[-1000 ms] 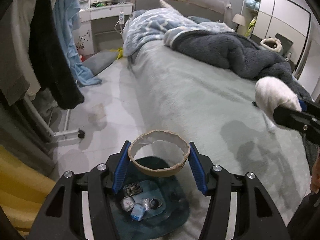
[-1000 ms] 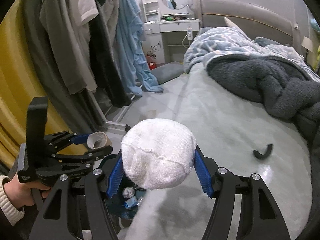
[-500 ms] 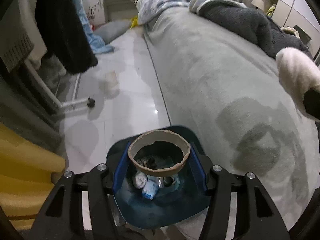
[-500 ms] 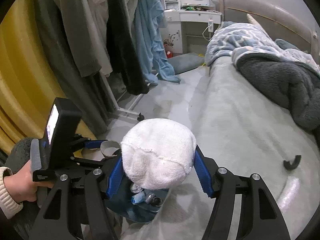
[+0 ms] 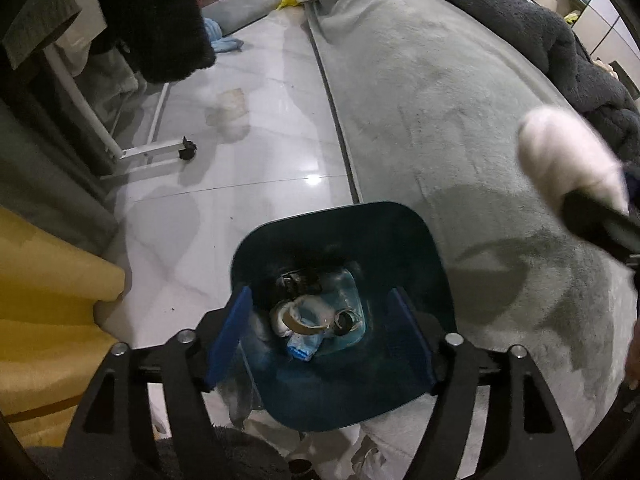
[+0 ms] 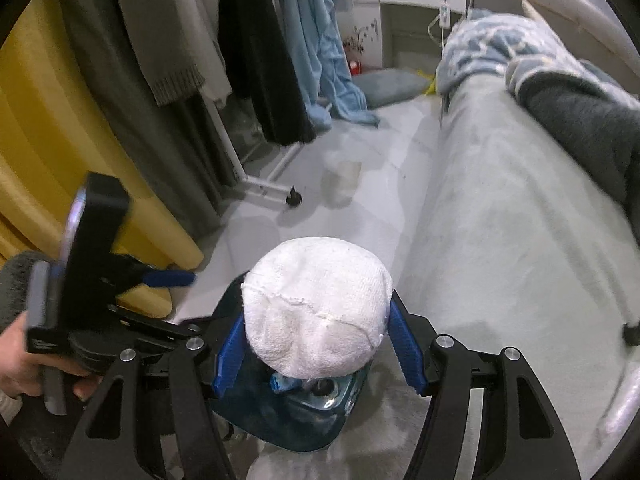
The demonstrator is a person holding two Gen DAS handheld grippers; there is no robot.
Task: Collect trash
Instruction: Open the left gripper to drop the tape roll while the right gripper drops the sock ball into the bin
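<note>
Hovering spread and empty above the blue bin [image 5: 340, 236], the left gripper [image 5: 320, 332] idles; the right gripper [image 6: 316, 344] pinches a white cloth wad [image 6: 316, 312].

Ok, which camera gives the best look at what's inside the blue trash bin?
The left wrist view: it looks straight down into the blue trash bin, showing its contents. In the right wrist view, the white cloth bundle hides most of it.

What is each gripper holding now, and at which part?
Left gripper: nothing, open over the bin. Right gripper: white cloth bundle, pinched at its sides.
</note>
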